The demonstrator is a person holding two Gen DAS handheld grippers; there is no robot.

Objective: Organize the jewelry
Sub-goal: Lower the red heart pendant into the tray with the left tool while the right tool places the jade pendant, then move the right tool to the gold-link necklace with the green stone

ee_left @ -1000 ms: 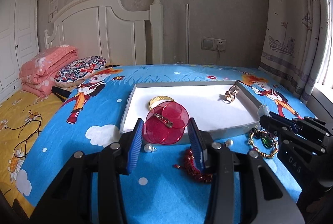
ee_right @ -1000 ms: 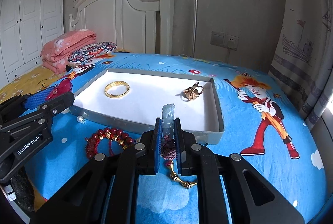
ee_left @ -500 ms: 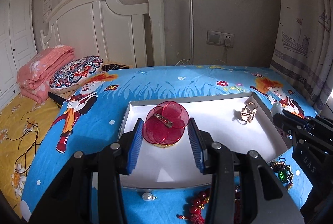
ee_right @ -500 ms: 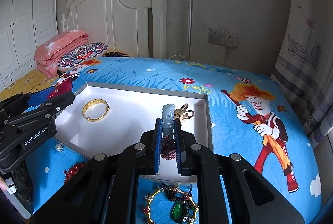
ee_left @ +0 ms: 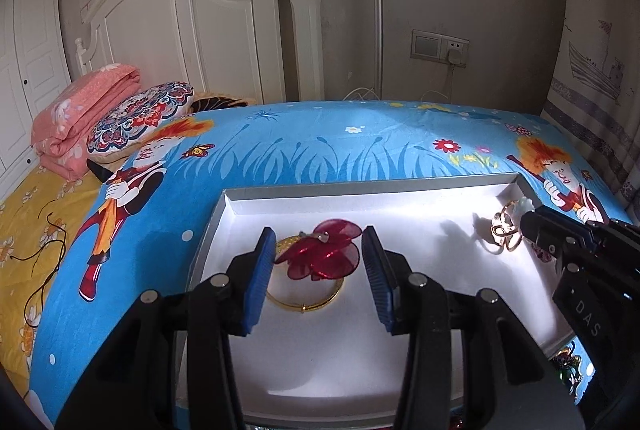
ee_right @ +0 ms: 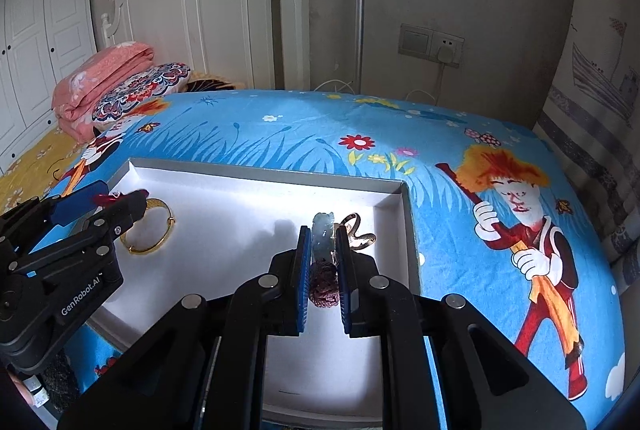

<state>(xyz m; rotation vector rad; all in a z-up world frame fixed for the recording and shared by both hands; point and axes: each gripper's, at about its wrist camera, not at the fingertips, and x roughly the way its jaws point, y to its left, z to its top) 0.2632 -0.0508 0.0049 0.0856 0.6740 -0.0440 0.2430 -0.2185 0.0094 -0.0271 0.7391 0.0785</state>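
A white tray (ee_left: 360, 370) with grey walls lies on the blue bed; it also shows in the right wrist view (ee_right: 248, 198). My left gripper (ee_left: 320, 262) hangs over its left part with a red petal brooch (ee_left: 324, 254) between its blue pads; the brooch has tipped and the jaws look slightly parted from it. A gold bangle (ee_left: 308, 300) lies under it. My right gripper (ee_right: 324, 262) is shut on a pale jade pendant with a maroon knot (ee_right: 324, 242), over the tray's right part, beside a gold ring ornament (ee_right: 360, 234).
A green-stone bracelet (ee_left: 566, 366) lies on the blue cartoon sheet just outside the tray's near right corner. Folded pink quilt (ee_left: 80, 114) and patterned pillow (ee_left: 140, 114) sit at the far left by the white headboard. A curtain hangs on the right.
Both grippers have moved forward and lower over the tray. The red brooch has tipped flat between the left pads. The beads outside the tray have dropped out of view.
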